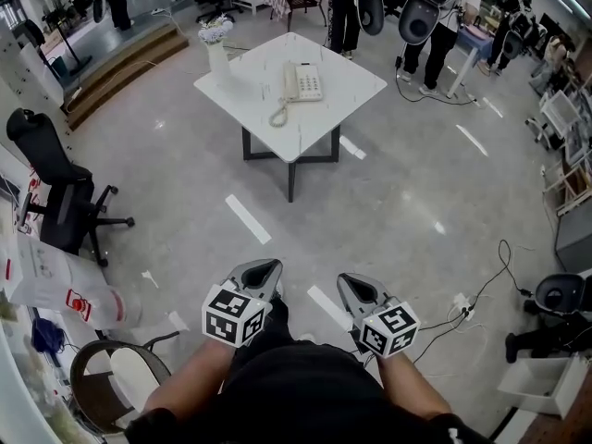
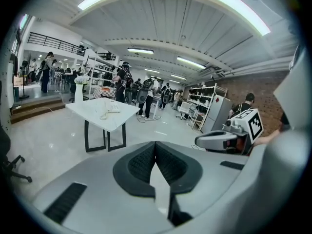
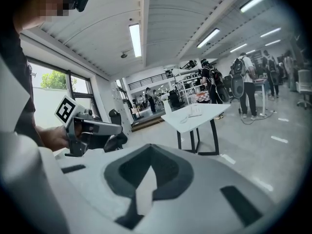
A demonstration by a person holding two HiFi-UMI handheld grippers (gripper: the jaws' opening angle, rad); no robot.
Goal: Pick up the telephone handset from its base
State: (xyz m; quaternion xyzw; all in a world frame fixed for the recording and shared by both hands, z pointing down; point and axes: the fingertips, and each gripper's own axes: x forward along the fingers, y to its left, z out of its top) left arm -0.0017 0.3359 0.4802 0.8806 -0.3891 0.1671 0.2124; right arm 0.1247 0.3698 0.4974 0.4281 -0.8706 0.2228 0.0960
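Observation:
A cream telephone sits on a white square table far ahead, its handset lying on the base's left side with a coiled cord trailing toward me. Both grippers are held low and close to my body, well short of the table. My left gripper and right gripper have their jaws together and hold nothing. The left gripper view shows the table and the phone small and distant. In the right gripper view the table stands beyond the shut pads.
A white vase with flowers stands at the table's far left corner. A black office chair is at left, with a white bag below it. Cables cross the floor at right. Several people stand behind the table.

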